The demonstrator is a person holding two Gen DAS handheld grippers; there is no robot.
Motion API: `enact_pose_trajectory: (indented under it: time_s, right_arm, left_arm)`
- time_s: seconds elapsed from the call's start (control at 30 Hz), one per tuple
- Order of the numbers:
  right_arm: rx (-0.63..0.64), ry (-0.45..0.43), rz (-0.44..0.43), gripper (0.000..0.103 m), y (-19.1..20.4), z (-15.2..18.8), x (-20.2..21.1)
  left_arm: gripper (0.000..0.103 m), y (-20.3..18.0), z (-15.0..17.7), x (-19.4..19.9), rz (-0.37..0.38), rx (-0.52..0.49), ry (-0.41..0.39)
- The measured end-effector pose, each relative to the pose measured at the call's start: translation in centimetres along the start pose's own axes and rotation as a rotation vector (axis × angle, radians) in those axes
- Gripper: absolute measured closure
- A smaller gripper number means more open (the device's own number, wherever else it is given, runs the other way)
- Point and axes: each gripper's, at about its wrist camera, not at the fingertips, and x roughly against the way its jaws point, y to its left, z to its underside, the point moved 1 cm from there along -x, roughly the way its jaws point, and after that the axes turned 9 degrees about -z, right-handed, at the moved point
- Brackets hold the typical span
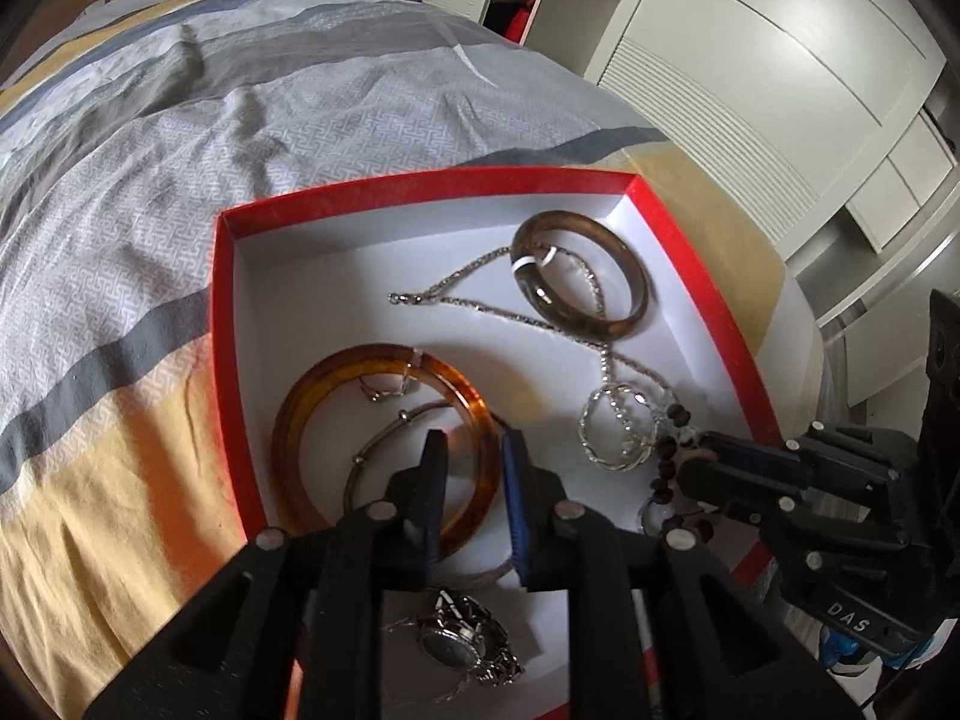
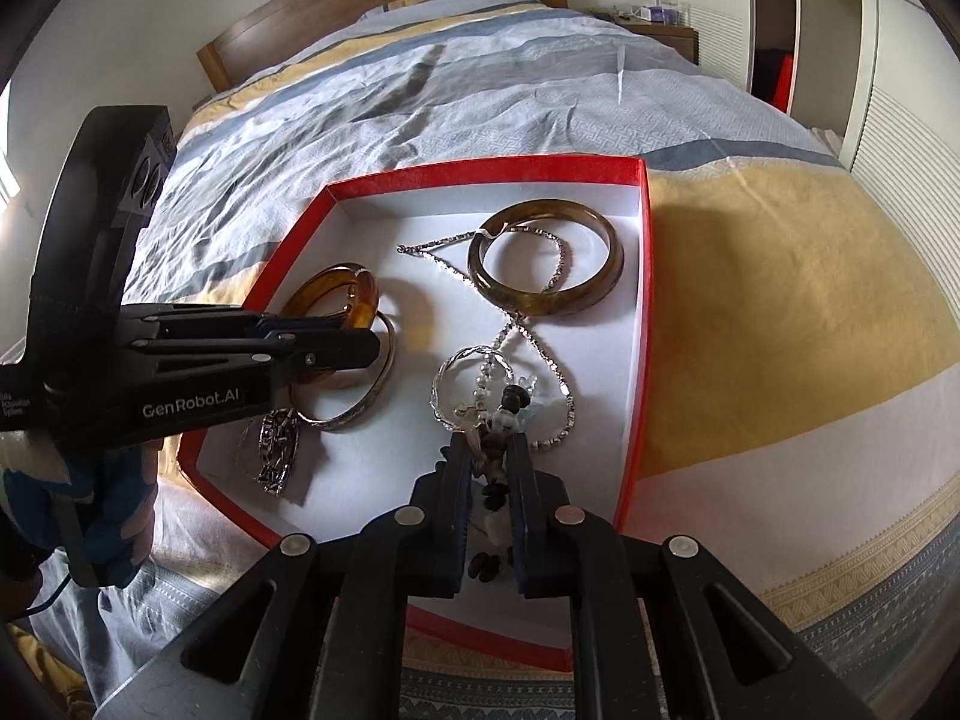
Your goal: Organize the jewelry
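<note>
Right gripper (image 2: pixel 491 450) jaws pinching beaded bracelet (image 2: pixel 501 420), beads half hidden, left gripper (image 1: pixel 474 450) jaws spread around amber bangle (image 1: pixel 384 438)

bed: striped bedspread (image 2: pixel 750 276) in grey, white and yellow, creased | headboard: wooden headboard (image 2: pixel 384 6) at the far end | wall side: white louvred wardrobe (image 1: pixel 750 90) beside the bed | far corner: nightstand (image 2: pixel 660 30) held small items, too small to tell
</note>
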Motion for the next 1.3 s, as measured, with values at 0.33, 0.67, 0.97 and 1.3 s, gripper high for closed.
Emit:
enact_pose_trajectory:
  time_s: [0.33, 0.67, 0.97, 1.3]
  right_arm:
    - [-0.008, -0.026, 0.030, 0.071, 0.3, 0.4, 2.4]
    - [-0.004, -0.086, 0.041, 0.067, 3.1, 1.0, 6.8]
    - [0.061, -0.118, -0.010, 0.055, 10.4, 1.7, 8.8]
    - [0.150, -0.103, -0.055, 0.051, 18.7, 3.7, 7.6]
  left_arm:
    - [0.065, 0.2, -0.2, 2.8, 0.007, 0.028, -0.028]
    - [0.062, 1.3, 2.7, 8.3, -0.005, 0.086, -0.075]
    - [0.055, 5.0, 8.1, 15.1, -0.109, 0.168, -0.127]
    - [0.054, 9.2, 16.0, 21.5, -0.274, 0.286, -0.184]
